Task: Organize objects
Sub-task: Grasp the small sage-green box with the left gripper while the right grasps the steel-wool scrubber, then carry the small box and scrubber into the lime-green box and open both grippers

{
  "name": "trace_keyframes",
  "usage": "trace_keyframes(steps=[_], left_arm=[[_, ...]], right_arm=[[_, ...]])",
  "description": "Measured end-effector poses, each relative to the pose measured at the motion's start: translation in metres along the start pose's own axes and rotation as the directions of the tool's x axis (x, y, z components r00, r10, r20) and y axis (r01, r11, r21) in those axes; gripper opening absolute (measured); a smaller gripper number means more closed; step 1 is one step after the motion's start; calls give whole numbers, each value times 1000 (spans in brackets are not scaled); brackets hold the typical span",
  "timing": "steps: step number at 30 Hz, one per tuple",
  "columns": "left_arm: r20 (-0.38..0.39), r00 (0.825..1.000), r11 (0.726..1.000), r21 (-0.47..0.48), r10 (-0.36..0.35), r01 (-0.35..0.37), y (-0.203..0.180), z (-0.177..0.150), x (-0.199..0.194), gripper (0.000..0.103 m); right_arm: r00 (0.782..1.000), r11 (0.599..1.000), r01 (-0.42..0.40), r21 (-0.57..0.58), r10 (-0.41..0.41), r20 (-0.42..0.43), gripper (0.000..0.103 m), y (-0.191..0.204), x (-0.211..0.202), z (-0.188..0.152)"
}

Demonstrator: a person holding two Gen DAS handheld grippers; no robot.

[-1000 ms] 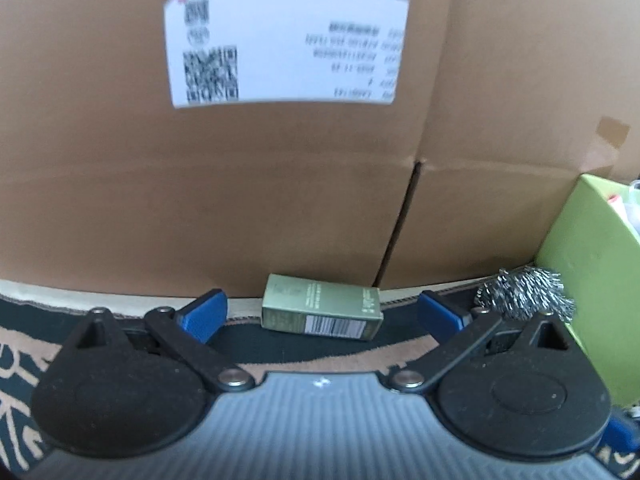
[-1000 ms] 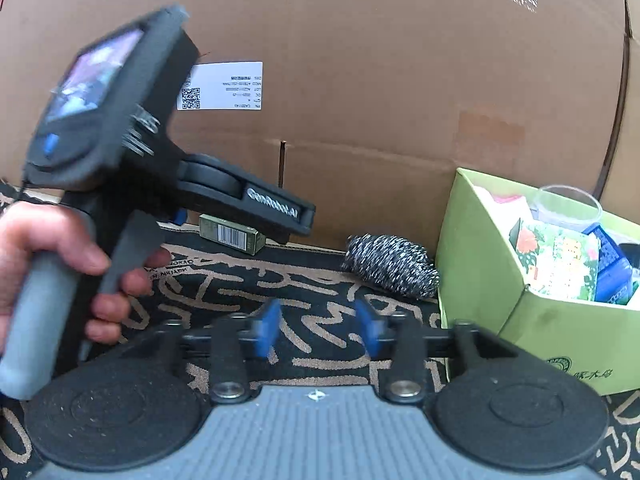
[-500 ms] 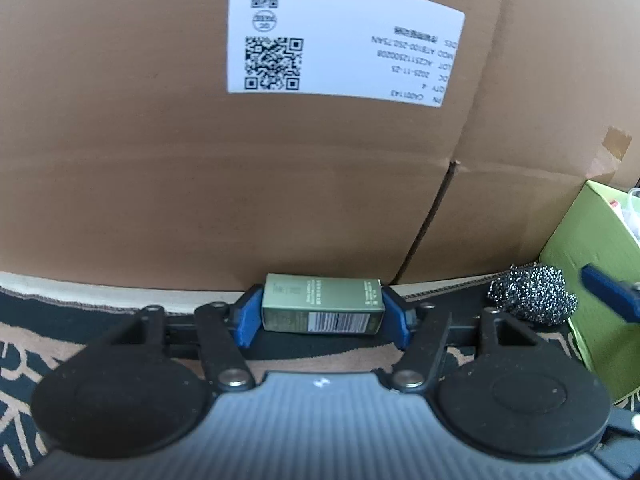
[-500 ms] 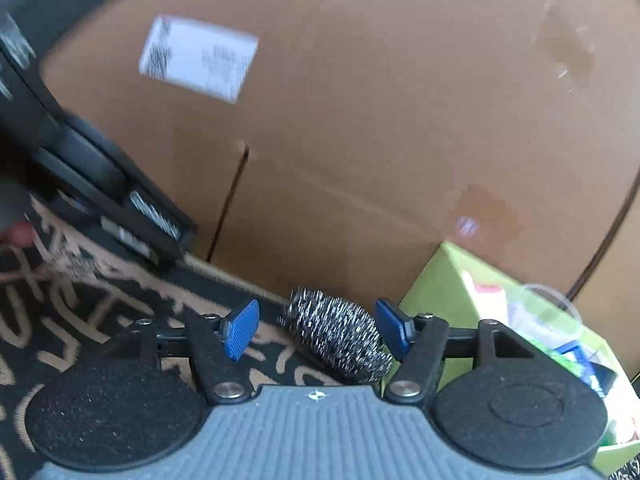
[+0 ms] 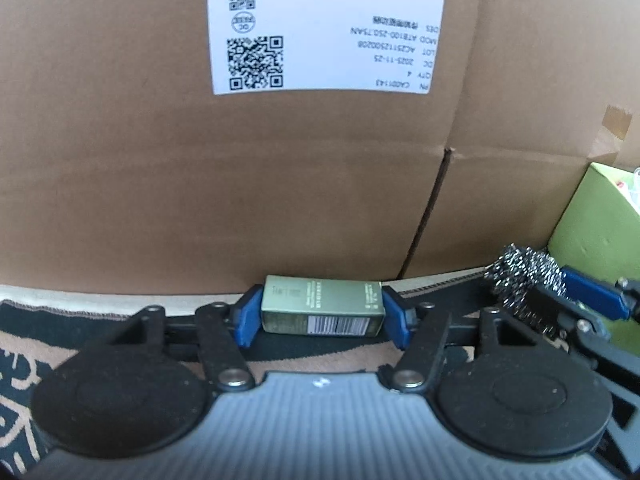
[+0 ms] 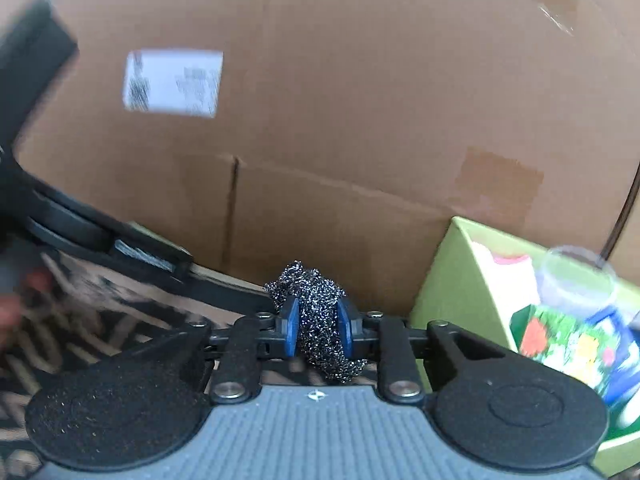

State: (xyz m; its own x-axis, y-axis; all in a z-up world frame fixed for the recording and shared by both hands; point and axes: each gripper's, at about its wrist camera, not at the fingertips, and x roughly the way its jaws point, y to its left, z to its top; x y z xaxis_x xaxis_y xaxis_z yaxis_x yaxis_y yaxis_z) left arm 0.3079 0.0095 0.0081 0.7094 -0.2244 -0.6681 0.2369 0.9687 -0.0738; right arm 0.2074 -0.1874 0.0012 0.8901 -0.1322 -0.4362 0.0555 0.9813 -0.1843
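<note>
My left gripper [image 5: 322, 316] has its jaws clamped on the two short ends of the small olive carton [image 5: 322, 311], which lies flat on the patterned rug [image 5: 24, 360] right against the foot of the big cardboard box [image 5: 120, 160]. My right gripper [image 6: 316, 330] has its jaws closing on the steel wool scrubber [image 6: 316, 320]; the blue pads already press into it and pinch its middle narrow.

The underside of the carton is hidden by my own linkage, and its small print is too fine to read (only the barcode stands out). The lower part of the scrubber disappears behind my right gripper's body. In the right wrist view everything is smeared: the white label [image 6: 174, 82] is a blur, and the person's hand [image 6: 16, 300] at the left edge is only a reddish smudge. The green bin [image 6: 452, 280] is cut off at the right, its contents a clear cup and colourful packets I cannot identify.

A second ago my left jaws stood wide with the carton loose ahead of them; half a second ago they were already around it. My right jaws were empty and well short of the scrubber then; half a second ago they flanked it, open.
</note>
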Motion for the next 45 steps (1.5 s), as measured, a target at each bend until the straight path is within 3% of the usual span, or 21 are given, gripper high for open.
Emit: trace_keyframes(steps=[7,13,18,22,25,27,31,34,38,42,45], left_arm=[[47,998,999,1,-41,41,6,6,-34,61],[140,989,998,20,-57,55,-8,8,-76,61],[231,969,996,31,-87,82,-17,13,-112,61],[278,954,993,66,-116,101,-33,2,-139,61],[289,942,984,109,-168,142,-58,13,-142,61],[291,936,977,136,-200,166,-92,12,-123,61],[273,923,958,174,-270,229,-121,10,-117,61],[239,915,939,198,-325,282,-149,15,-111,61],[194,905,913,237,-378,331,-190,26,-95,61],[191,895,901,252,-403,352,-231,32,-99,61],[177,894,897,251,-412,364,-252,37,-77,61]], right_arm=[[995,990,-96,100,92,43,22,-17,-29,2],[989,991,-97,92,85,122,22,-15,-70,-2],[968,987,-99,124,67,241,22,-27,-107,-4],[943,983,-53,176,-9,332,23,-54,-131,-3],[926,972,-3,235,-86,367,23,-81,-138,-4],[919,958,24,286,-133,370,23,-100,-138,-6],[894,929,127,349,-259,366,23,-138,-139,-18],[867,887,209,411,-363,342,23,-167,-137,-29],[846,839,271,472,-442,298,24,-202,-134,-42],[838,818,307,487,-475,269,24,-224,-128,-55],[851,817,279,505,-454,263,30,-234,-121,-61]])
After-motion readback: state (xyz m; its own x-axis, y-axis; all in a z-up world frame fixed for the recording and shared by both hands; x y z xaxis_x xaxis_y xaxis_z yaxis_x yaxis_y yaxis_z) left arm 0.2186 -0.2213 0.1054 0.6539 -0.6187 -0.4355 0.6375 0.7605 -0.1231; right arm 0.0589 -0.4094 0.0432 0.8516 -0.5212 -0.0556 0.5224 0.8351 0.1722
